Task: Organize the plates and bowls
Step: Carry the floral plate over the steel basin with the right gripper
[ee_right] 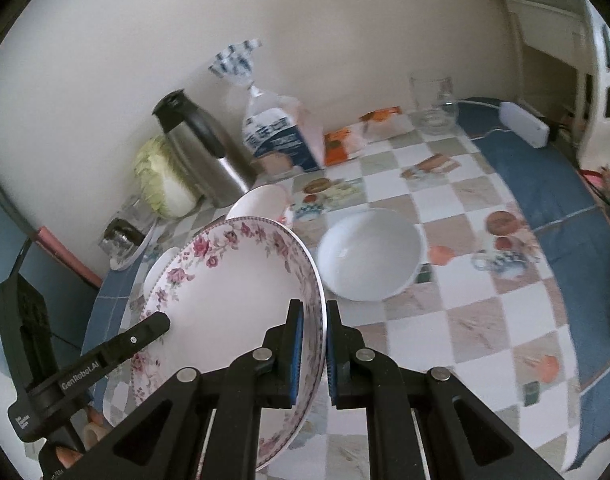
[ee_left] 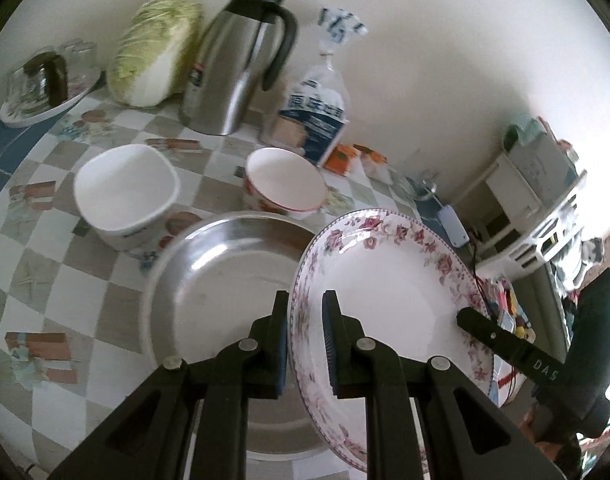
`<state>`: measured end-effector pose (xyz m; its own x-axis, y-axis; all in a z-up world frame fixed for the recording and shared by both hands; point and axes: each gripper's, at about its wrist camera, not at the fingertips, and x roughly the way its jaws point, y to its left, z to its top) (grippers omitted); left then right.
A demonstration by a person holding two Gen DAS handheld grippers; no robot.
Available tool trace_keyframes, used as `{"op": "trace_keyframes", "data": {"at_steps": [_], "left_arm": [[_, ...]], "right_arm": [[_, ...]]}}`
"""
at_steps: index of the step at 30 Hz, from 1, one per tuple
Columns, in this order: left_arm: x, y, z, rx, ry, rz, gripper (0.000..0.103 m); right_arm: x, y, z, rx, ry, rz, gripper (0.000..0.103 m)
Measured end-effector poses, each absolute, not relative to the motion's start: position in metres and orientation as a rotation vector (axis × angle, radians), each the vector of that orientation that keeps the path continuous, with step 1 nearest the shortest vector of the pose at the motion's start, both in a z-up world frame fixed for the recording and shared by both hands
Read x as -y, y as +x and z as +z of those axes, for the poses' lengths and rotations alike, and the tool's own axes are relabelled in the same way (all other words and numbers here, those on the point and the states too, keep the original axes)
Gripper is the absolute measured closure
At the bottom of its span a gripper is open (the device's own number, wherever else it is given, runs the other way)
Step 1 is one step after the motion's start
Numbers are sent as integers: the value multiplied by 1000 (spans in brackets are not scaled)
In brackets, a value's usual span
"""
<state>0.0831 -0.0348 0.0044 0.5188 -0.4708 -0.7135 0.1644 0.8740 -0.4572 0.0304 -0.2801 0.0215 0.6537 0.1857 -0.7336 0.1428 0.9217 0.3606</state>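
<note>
Both grippers hold one floral plate (ee_left: 389, 284) lifted and tilted above the table. My left gripper (ee_left: 305, 320) is shut on its left rim. My right gripper (ee_right: 315, 328) is shut on its right rim (ee_right: 241, 280); its finger (ee_left: 475, 320) shows in the left wrist view. A steel pan (ee_left: 225, 272) lies under the plate's left side. A square white bowl (ee_left: 125, 192) and a red-rimmed bowl (ee_left: 285, 180) stand behind it. A round white bowl (ee_right: 371, 252) stands right of the plate.
A steel jug (ee_left: 241, 64), a cabbage (ee_left: 153, 52) and a bread bag (ee_left: 317, 112) stand along the wall. A tray of glasses (ee_left: 45, 84) is far left. A glass (ee_right: 433, 104) and a white adapter (ee_right: 525, 124) sit far right.
</note>
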Motion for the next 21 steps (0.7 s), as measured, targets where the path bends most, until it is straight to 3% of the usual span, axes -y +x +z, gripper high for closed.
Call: {"op": "trace_keyframes", "data": {"at_steps": [21], "left_arm": [[-27,99,-21,-999,-376,-256,88]], "right_arm": [[215,65,-16,-973,386,116,92]]}}
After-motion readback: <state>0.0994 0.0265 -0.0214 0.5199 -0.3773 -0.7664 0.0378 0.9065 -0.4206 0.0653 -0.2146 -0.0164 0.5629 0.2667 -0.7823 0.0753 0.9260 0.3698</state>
